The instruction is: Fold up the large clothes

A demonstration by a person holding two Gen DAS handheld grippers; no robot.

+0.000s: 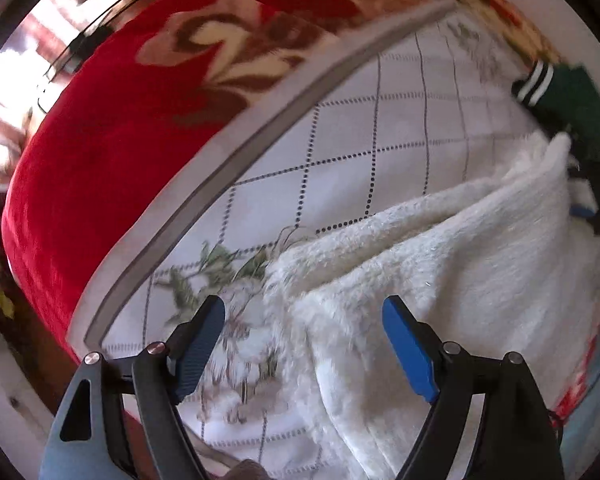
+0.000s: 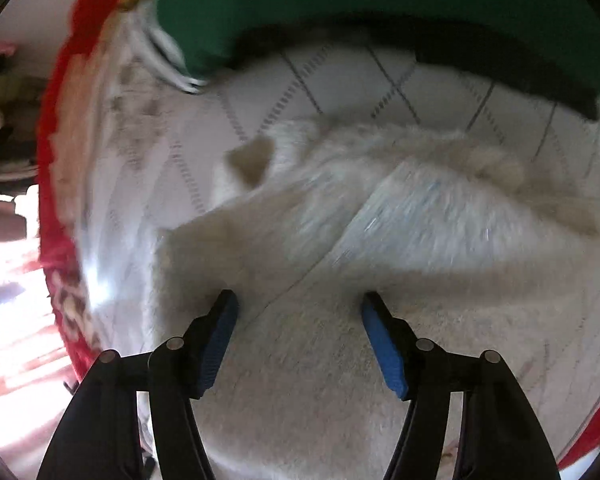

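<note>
The white fluffy garment (image 1: 440, 264) lies folded on a white bedsheet (image 1: 340, 148) printed with a grid of dotted lines and some plant drawings. I take this garment as the landmark.

The left gripper (image 1: 304, 344) hangs above the garment's left border, with its jaws wide apart and nothing between them. One blue pad is over the bare sheet just beside the garment, the other is over the fluffy cloth itself. I cannot tell if the pads touch the cloth.

The right gripper (image 2: 298, 338) is also spread open and holds nothing. It points down at the garment (image 2: 380, 240), and both its pads stand over the fluffy surface. This view is blurred, so small details are not clear.

On the left side of the garment there is a free strip of sheet, then a grey border band (image 1: 236, 148), and beyond it a red blanket (image 1: 112, 128) with a cream flower pattern. Beyond the far edge of the garment, more open sheet is visible, and there a green garment (image 2: 380, 4) with white and dark striped cuffs lies near the garment but apart from it. One corner of the white garment (image 2: 252, 160) is raised toward that side.
</note>
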